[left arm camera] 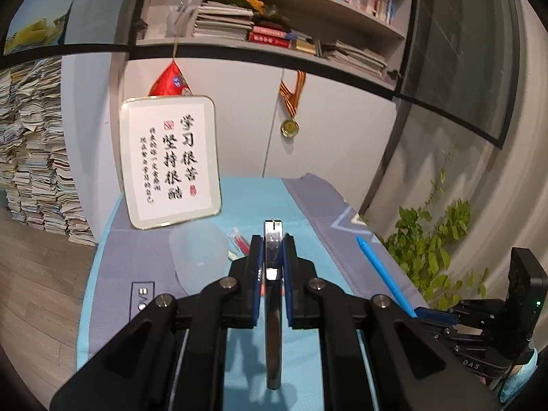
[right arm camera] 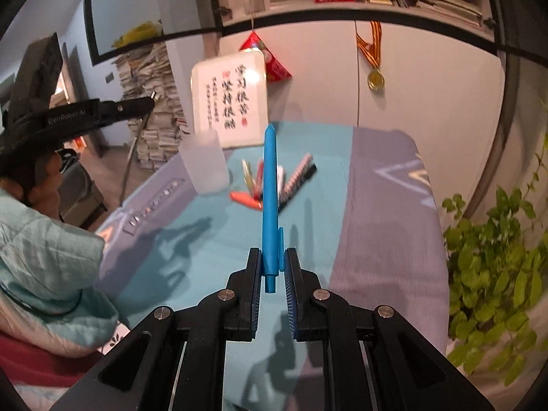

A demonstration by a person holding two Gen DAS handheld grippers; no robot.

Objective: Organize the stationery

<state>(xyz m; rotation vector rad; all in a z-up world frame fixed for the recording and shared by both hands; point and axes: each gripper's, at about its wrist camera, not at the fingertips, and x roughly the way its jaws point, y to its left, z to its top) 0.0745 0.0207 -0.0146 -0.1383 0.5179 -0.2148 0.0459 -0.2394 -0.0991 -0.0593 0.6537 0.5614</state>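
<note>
My left gripper [left arm camera: 273, 245] is shut on a metal ruler [left arm camera: 273, 308], held edge-on above the mat. My right gripper [right arm camera: 273, 257] is shut on a blue pen [right arm camera: 270, 185], which points forward over the mat; the pen also shows in the left wrist view [left arm camera: 383, 275]. A frosted plastic cup [right arm camera: 204, 161] stands on the mat, and shows in the left wrist view [left arm camera: 199, 251]. Several pens and markers [right arm camera: 274, 185] lie in a loose pile right of the cup. The left gripper [right arm camera: 102, 109] shows at the left of the right wrist view.
A teal and grey mat [left arm camera: 260, 198] covers the table. A framed calligraphy board [left arm camera: 171, 161] leans on the wall behind the cup. A green plant [right arm camera: 493, 257] stands off the table's right edge. A medal [left arm camera: 289, 126] hangs on the wall.
</note>
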